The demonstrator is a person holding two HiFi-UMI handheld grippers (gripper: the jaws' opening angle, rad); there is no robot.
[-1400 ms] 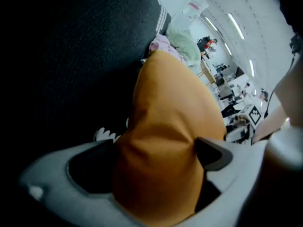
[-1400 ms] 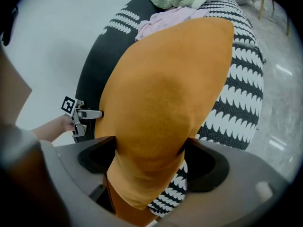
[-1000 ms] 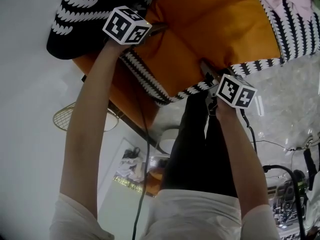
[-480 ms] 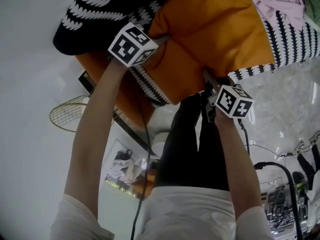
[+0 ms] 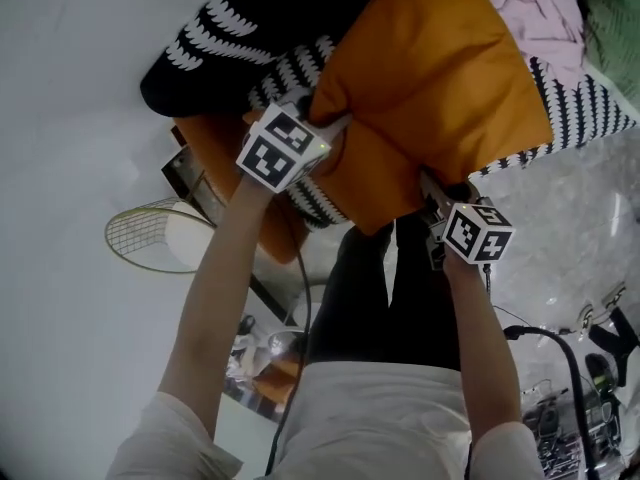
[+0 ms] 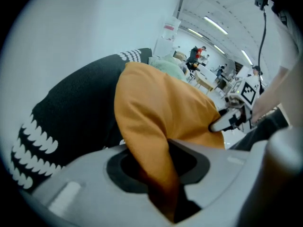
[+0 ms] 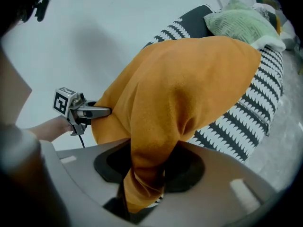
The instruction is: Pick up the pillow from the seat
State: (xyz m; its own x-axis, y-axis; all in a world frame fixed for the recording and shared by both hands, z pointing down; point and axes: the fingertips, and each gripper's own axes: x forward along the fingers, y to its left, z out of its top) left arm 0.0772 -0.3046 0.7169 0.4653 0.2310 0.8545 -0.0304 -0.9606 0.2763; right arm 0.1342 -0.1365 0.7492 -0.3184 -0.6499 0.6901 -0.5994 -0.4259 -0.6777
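Dropped toward 5 o'clock since a second ago: left gripper, now closer to the right gripper.

Head view: both clamped on the orange pillow, one at its 9 o'clock edge, the other at its 6 o'clock corner. Held in front of the black-and-white seat cover.

Left gripper view: pinching a smooth, plain orange fold, with the right gripper at 3 o'clock.

Right gripper view: squeezed on a bunched, creased corner of soft fabric. Seat cover at 3 o'clock, green cushion at 1 o'clock.

The orange pillow runs off the head view's top edge.
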